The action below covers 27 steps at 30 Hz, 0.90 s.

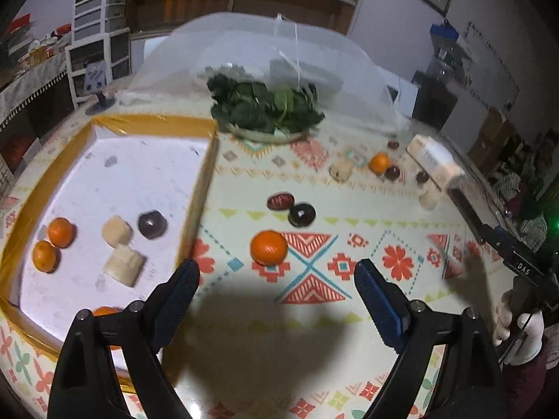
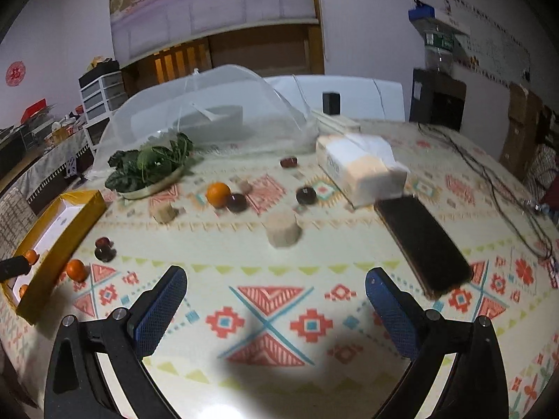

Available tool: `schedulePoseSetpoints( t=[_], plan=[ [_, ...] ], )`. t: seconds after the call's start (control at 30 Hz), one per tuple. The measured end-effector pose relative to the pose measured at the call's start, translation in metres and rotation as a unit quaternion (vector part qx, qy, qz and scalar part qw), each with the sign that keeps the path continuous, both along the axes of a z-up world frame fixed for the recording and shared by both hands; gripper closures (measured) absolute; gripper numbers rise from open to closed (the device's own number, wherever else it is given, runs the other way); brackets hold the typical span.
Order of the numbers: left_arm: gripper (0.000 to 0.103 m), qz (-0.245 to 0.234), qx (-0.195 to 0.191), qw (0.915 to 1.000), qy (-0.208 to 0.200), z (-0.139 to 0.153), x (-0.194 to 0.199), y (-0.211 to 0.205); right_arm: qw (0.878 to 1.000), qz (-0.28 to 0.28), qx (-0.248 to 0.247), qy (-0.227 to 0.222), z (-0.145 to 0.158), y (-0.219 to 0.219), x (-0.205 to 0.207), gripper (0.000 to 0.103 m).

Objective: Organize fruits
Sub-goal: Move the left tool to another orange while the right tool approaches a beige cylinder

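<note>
A yellow-rimmed box [image 1: 206,174] at the left holds two oranges [image 1: 60,232], pale fruit chunks [image 1: 125,266] and a dark plum [image 1: 152,223]. On the patterned cloth just ahead of my open left gripper [image 1: 276,269] lies a loose orange [image 1: 269,247], with a dark plum [image 1: 302,214] and a red date [image 1: 280,201] behind it. My right gripper [image 2: 276,274] is open and empty over the cloth. A pale cylindrical chunk [image 2: 283,232] stands ahead of it. Farther back are an orange [image 2: 218,193], dark plums [image 2: 306,195] and a date [image 2: 288,162].
A plate of leafy greens [image 2: 150,167] sits by a mesh food cover [image 2: 209,104] at the back. A tissue pack [image 2: 360,167] and a black phone [image 2: 422,241] lie to the right. Cables [image 2: 506,206] run along the far right. A gloved hand [image 1: 517,328] shows at the right edge.
</note>
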State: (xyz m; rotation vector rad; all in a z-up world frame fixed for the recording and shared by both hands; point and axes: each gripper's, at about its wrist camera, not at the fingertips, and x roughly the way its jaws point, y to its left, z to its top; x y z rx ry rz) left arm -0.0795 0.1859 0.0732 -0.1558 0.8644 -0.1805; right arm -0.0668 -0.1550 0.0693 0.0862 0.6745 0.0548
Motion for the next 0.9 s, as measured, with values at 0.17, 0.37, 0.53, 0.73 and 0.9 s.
schedulePoseSetpoints(
  t=[0.17,0.37,0.53,0.73,0.9],
  plan=[
    [0.050,-0.014,0.023,0.9996,0.005,-0.012,0.003,-0.011,1.000,0.017,0.001,0.019,-0.013,0.003,0.010,0.000],
    [0.055,-0.026,0.049,0.9985,0.000,-0.020,0.010,-0.015,0.999,0.030,0.001,0.045,-0.026,0.010,0.032,0.006],
    [0.055,-0.029,0.047,0.9984,0.017,-0.030,0.026,-0.008,0.998,0.041,0.006,0.050,-0.029,0.019,0.044,0.007],
    [0.057,-0.057,0.043,0.9972,0.020,-0.037,0.038,-0.018,0.997,0.060,-0.004,0.045,-0.027,0.033,0.057,0.007],
    [0.061,-0.066,0.059,0.9958,0.024,-0.041,0.052,-0.023,0.997,0.059,-0.003,0.040,-0.023,0.033,0.064,0.007]
  ],
)
